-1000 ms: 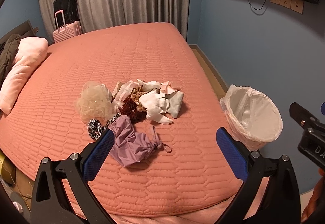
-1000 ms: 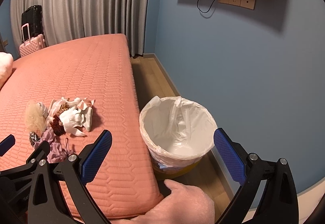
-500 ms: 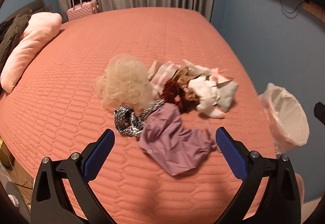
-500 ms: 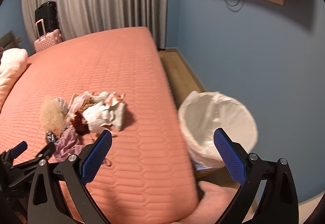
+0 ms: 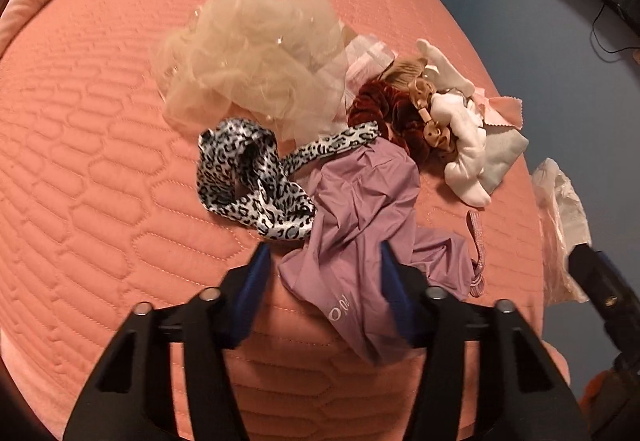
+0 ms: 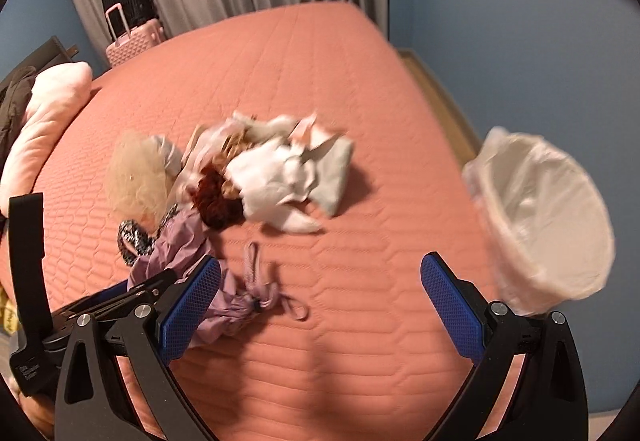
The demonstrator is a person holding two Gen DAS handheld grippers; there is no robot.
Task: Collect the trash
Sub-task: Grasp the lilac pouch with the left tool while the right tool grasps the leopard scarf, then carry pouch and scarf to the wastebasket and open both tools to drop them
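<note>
A pile of soft scraps lies on the salmon quilted bed [image 5: 100, 161]: a crumpled purple pouch [image 5: 360, 209] with a drawstring, a leopard-print band [image 5: 248, 177], a cream tulle puff [image 5: 256, 57], a dark red scrunchie [image 5: 384, 109] and white cloths [image 5: 464, 145]. My left gripper [image 5: 326, 277] points down at the pouch, its jaws closing, the pouch's near part between the blue pads. My right gripper [image 6: 320, 301] hangs open over bare quilt, right of the pouch [image 6: 180, 241]. A white-lined trash bin [image 6: 548, 209] stands beside the bed's right edge.
A pink pillow [image 6: 44, 121] rests at the bed's left end. A pink and a black suitcase [image 6: 128, 21] stand by the grey curtain behind. A blue wall and a strip of wooden floor [image 6: 448, 105] run along the bed's right side.
Both grippers have dropped toward the bed and closed in on the pile. The left jaws have narrowed from wide open to either side of the purple pouch. The right view has swung from the bin toward the bed.
</note>
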